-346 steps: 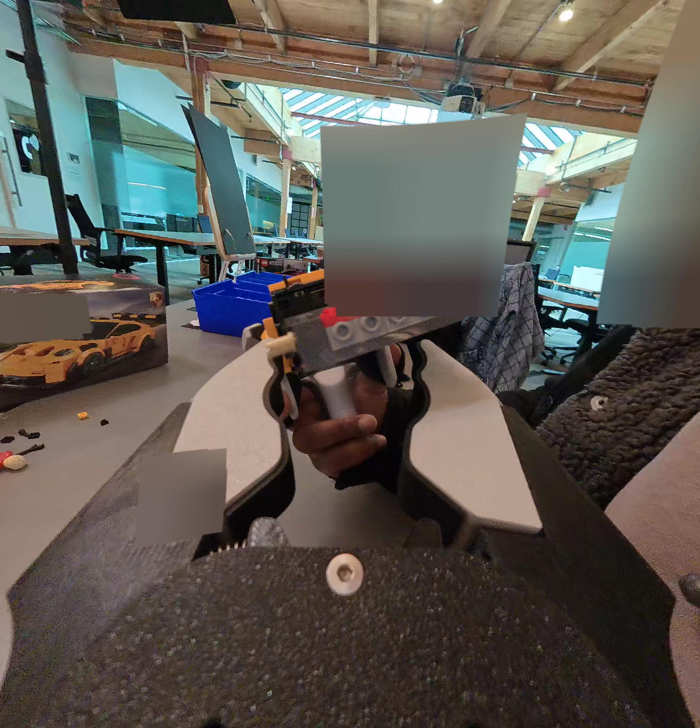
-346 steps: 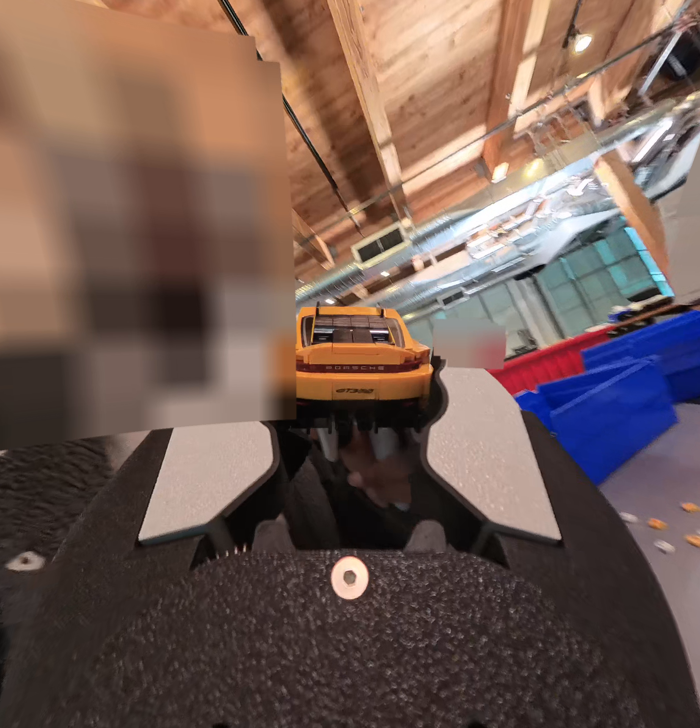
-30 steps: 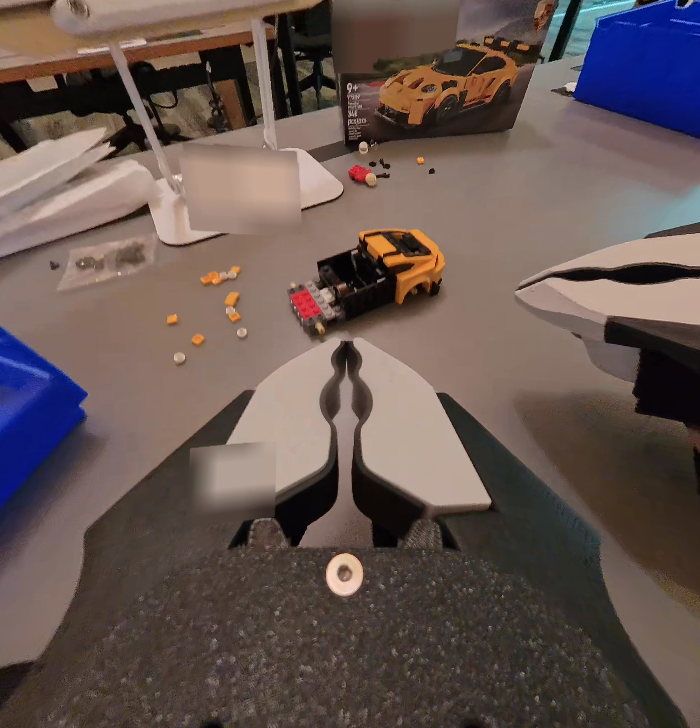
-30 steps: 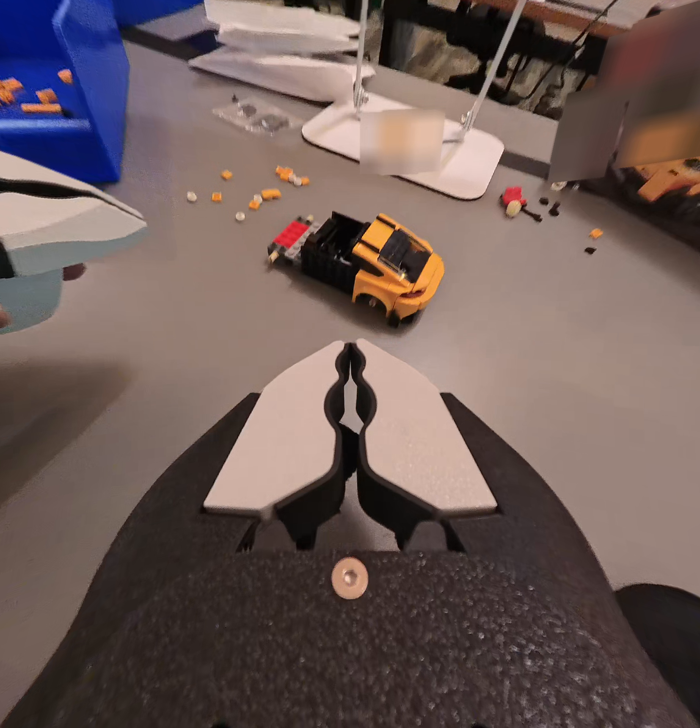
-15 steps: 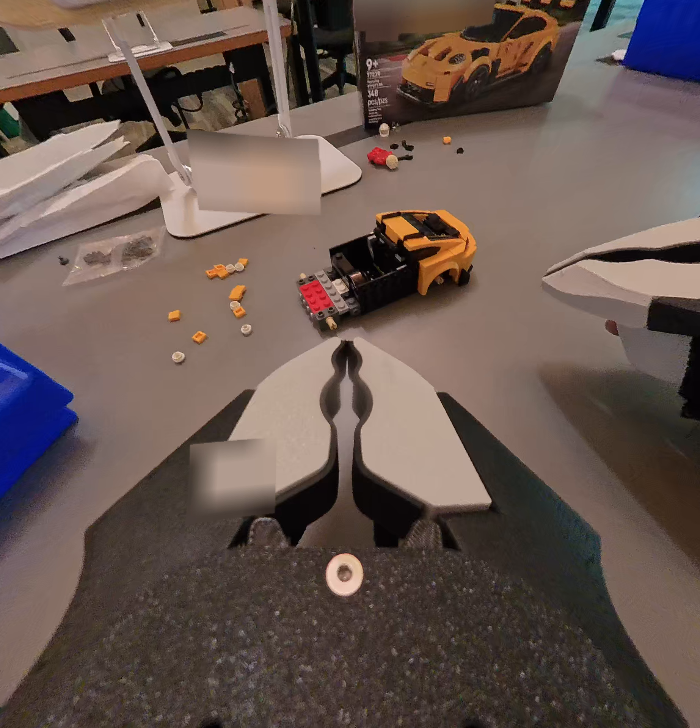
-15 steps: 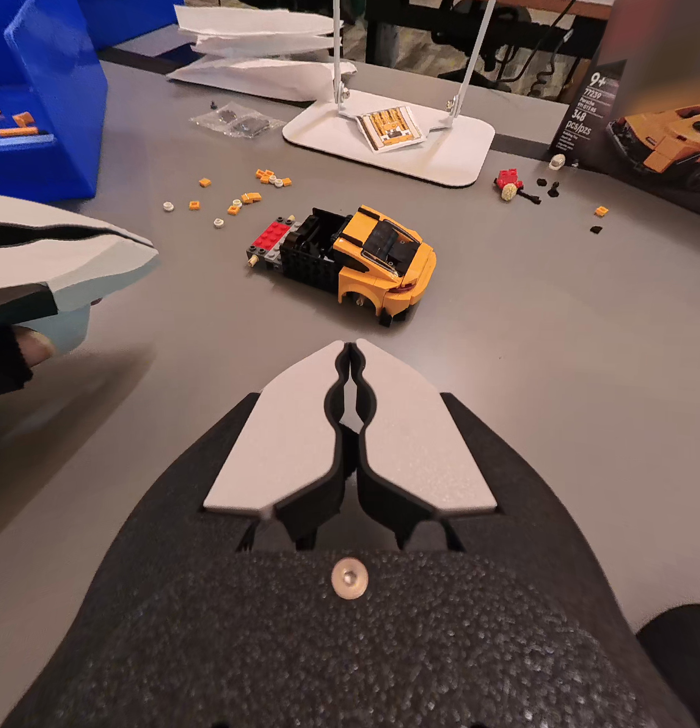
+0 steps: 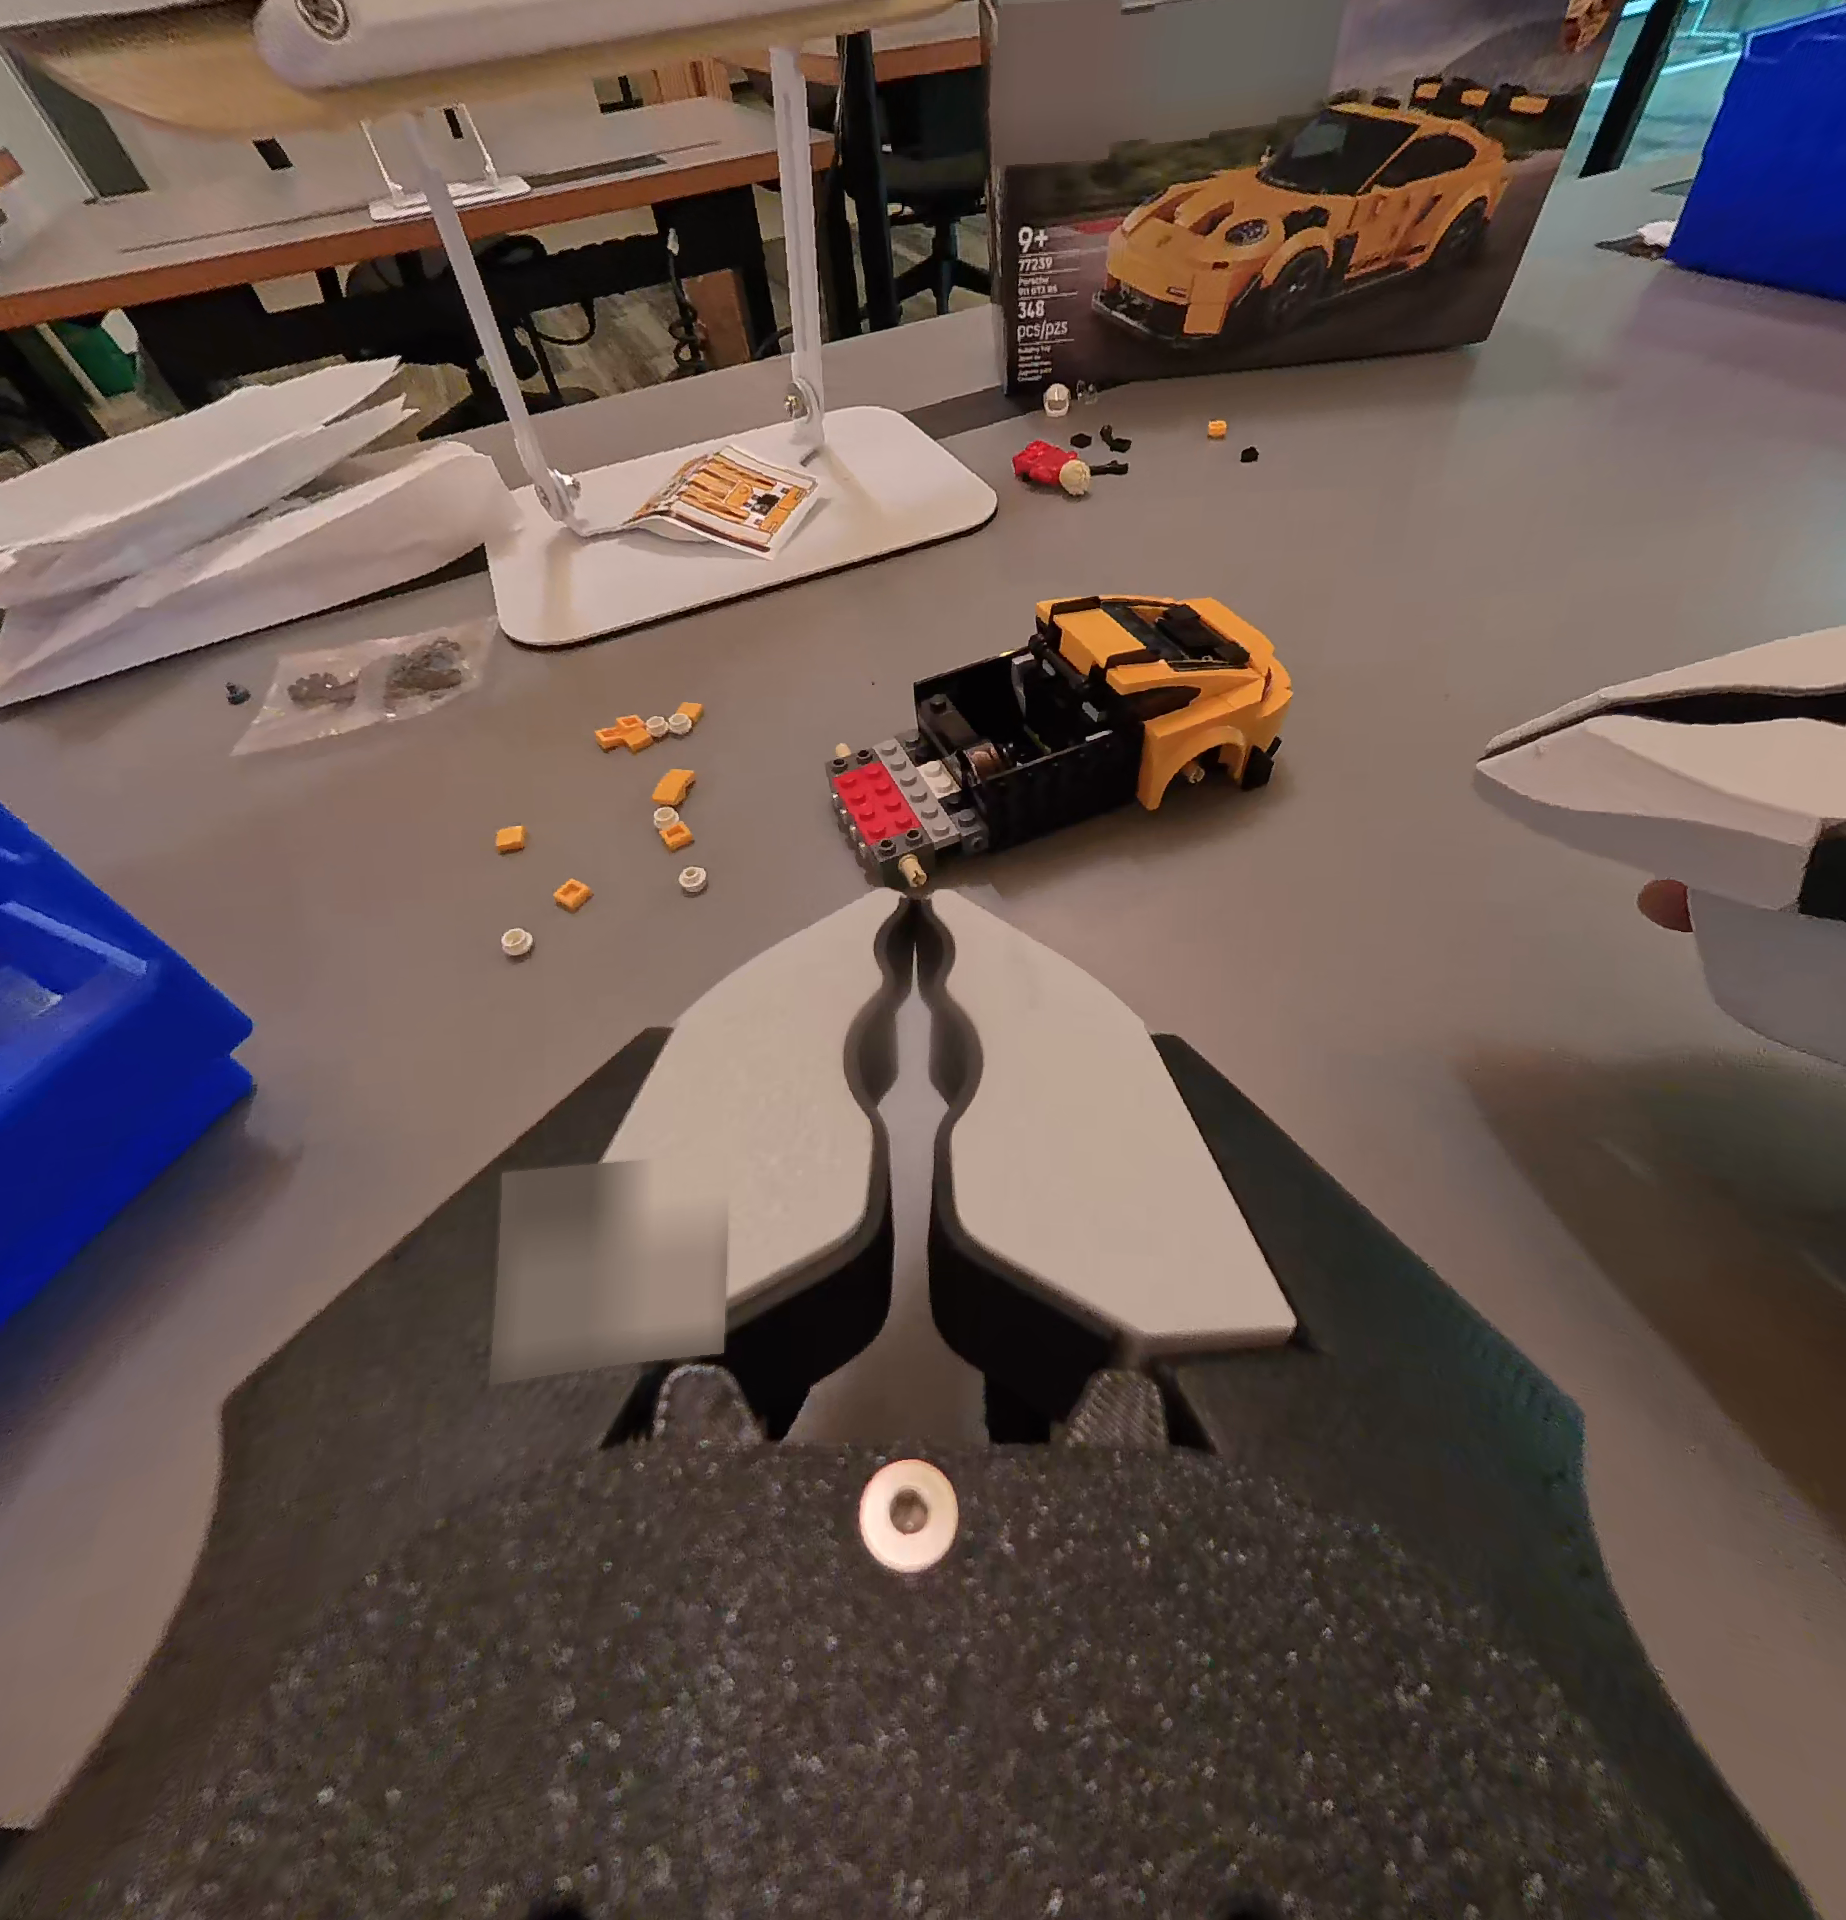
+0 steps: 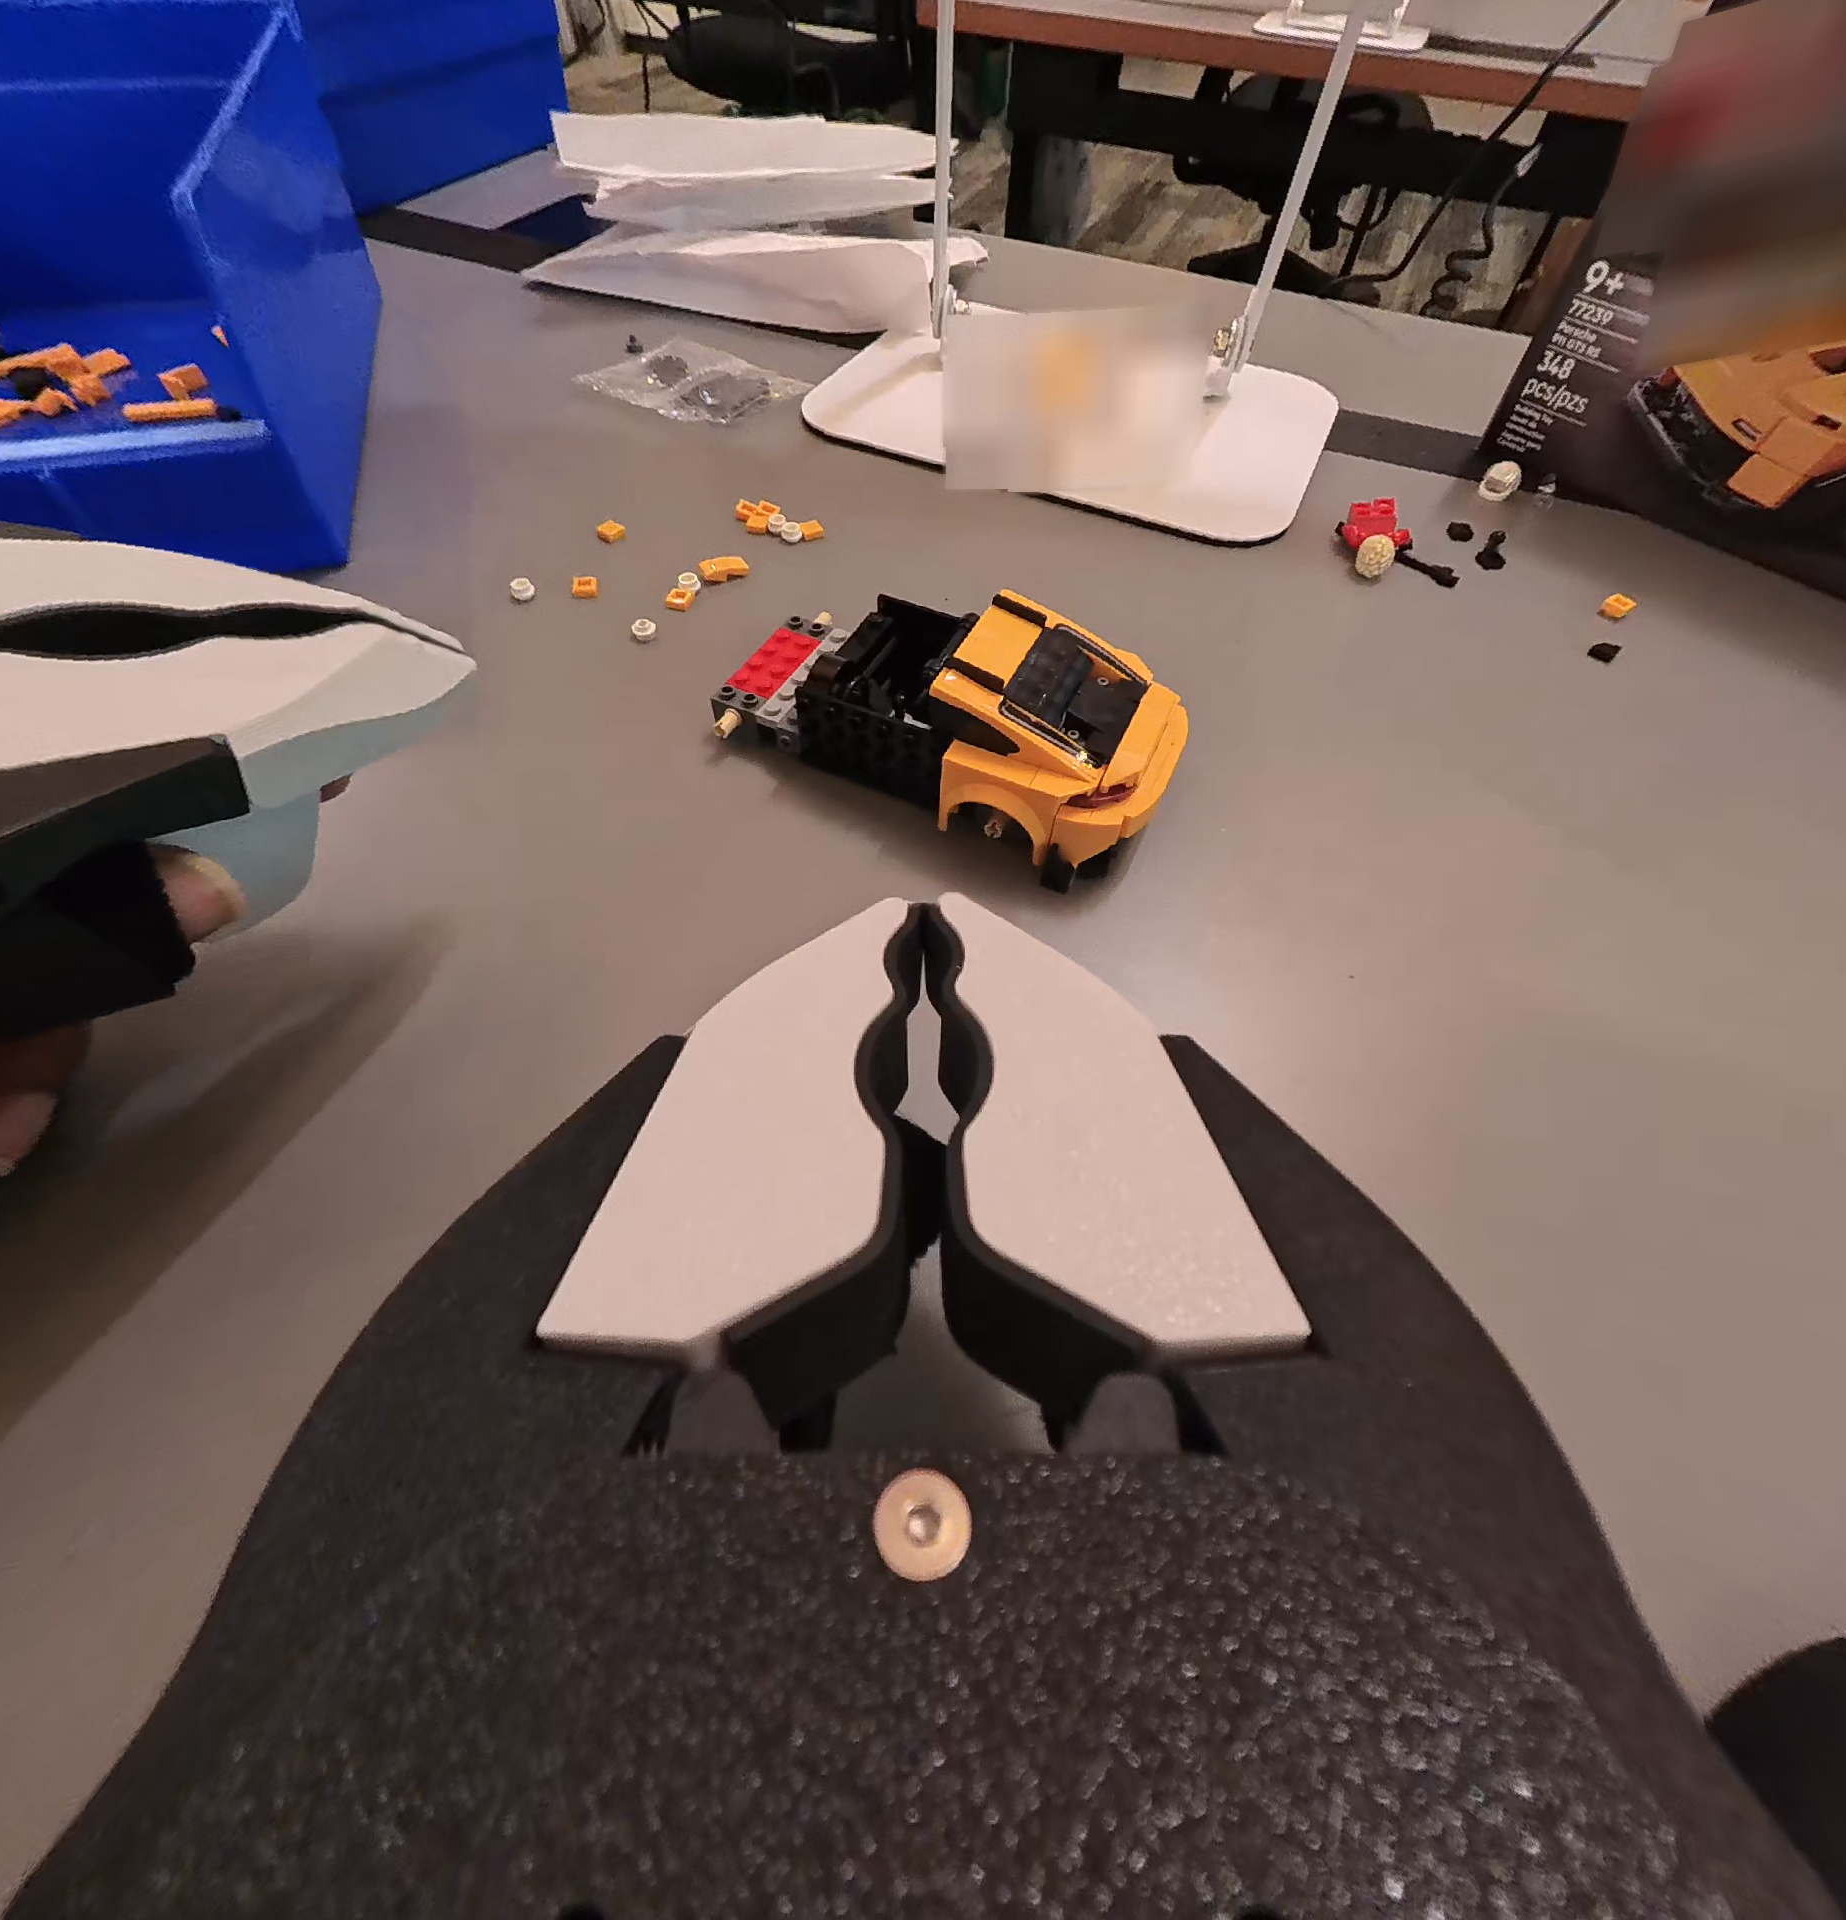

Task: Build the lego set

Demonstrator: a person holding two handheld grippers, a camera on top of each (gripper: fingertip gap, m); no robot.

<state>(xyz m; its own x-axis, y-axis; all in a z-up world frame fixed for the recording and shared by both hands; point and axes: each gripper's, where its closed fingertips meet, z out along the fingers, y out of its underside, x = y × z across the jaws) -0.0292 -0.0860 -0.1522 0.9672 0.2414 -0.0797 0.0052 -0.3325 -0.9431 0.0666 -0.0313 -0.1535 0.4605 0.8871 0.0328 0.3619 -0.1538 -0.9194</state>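
Both grippers, left gripper and right gripper, staying... no: hovering closed, empty; I'm judging half-built car light, fragile; gripping black chassis sides safest.

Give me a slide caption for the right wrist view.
Shut right gripper faces the half-built yellow car on the grey table.

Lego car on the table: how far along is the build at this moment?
Done: the lego car has its yellow rear body and black middle assembled. In hand: nothing; the left gripper and right gripper are both shut and empty, off the car. Left: the front is bare red and grey plates, no wheels are fitted, and loose orange pieces lie beside it on the table.
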